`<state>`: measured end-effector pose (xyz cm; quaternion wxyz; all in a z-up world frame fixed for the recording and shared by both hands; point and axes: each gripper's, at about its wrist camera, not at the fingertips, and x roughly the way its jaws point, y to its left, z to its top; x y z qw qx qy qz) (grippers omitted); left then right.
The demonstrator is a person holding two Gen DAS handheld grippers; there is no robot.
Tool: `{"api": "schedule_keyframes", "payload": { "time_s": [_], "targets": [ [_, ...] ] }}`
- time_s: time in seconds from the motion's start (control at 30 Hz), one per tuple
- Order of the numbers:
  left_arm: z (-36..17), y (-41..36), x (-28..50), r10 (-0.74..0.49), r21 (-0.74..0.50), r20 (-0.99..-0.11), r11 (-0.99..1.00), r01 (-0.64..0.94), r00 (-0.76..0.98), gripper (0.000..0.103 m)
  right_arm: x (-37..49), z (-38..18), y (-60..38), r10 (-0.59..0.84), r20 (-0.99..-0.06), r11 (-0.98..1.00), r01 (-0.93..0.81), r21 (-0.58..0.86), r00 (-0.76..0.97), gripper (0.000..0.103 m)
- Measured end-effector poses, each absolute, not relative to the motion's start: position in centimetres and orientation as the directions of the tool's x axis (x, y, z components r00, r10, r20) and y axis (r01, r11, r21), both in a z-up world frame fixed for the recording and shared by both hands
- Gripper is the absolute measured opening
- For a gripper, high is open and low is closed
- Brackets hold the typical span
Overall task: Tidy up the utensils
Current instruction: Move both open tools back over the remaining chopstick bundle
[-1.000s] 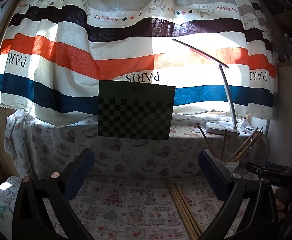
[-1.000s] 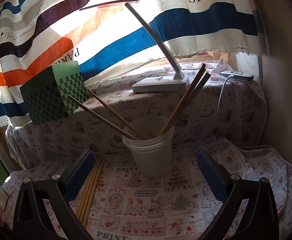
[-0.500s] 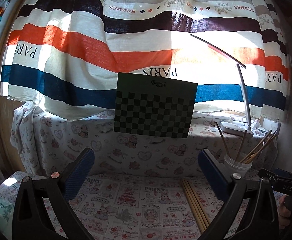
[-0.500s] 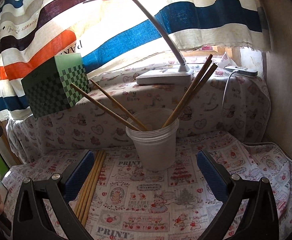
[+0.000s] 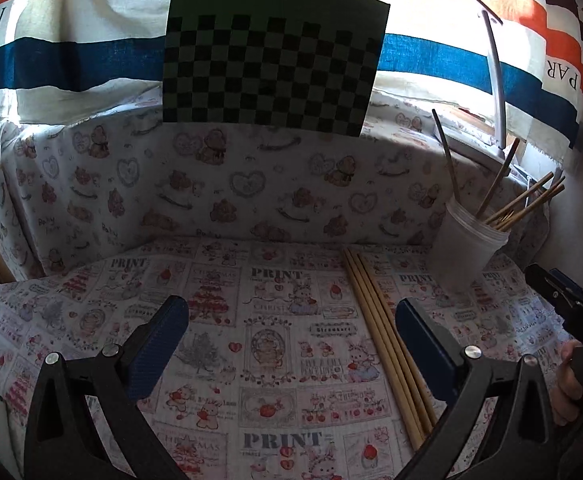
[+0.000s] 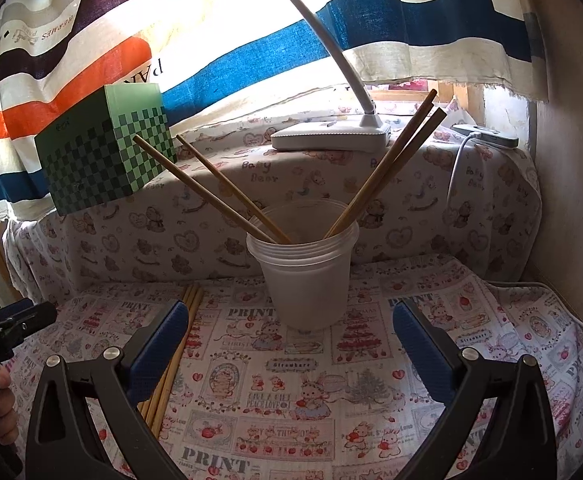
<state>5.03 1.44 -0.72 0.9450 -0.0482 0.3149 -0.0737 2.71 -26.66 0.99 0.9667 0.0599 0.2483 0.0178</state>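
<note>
Loose chopsticks (image 5: 387, 344) lying beside cup (image 6: 305, 276); both grippers hovering wide open, empty.
Risk: left gripper (image 5: 291, 344) or right gripper (image 6: 291, 344) nudging the light cup is likely tipping it.

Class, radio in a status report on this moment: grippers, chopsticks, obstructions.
Left gripper open, empty. Right gripper open, empty. Four chopsticks in plastic cup; loose chopsticks flat on tablecloth beside it. Nothing blocking them.

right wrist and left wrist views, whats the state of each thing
left hand-held gripper: open, empty
right hand-held gripper: open, empty
plastic cup: upright, holding four chopsticks
chopsticks in cup: leaning on the rim
loose chopsticks: lying flat together on the cloth
desk lamp: standing on the ledge
</note>
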Motion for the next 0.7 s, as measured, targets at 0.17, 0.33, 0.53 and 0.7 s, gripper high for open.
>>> {"api": "schedule_keyframes", "payload": {
  "time_s": [0.17,0.33,0.53,0.7],
  "targets": [
    [-2.7,-0.3,6.0,-0.231,-0.144,-0.689,0.972,0.183,0.687,0.075,3.1,0.8,-26.5,0.072,-0.507,0.993,-0.011,0.122,0.859,0.103],
    [-3.9,-2.3,6.1,-0.310,-0.189,-0.738,0.948,0.256,0.599,0.049,3.0,0.7,-25.9,0.082,-0.522,0.994,-0.032,0.104,0.849,0.103],
    [-4.6,-4.8,5.9,-0.390,-0.232,-0.755,0.911,0.341,0.528,0.038,3.0,0.6,-25.5,0.084,-0.528,0.995,-0.040,0.094,0.845,0.103],
    [-5.7,-5.3,6.4,-0.341,-0.201,-0.792,0.929,0.311,0.507,0.027,3.2,0.5,-25.8,0.069,-0.539,0.996,-0.024,0.090,0.840,0.103]
  ]
}}
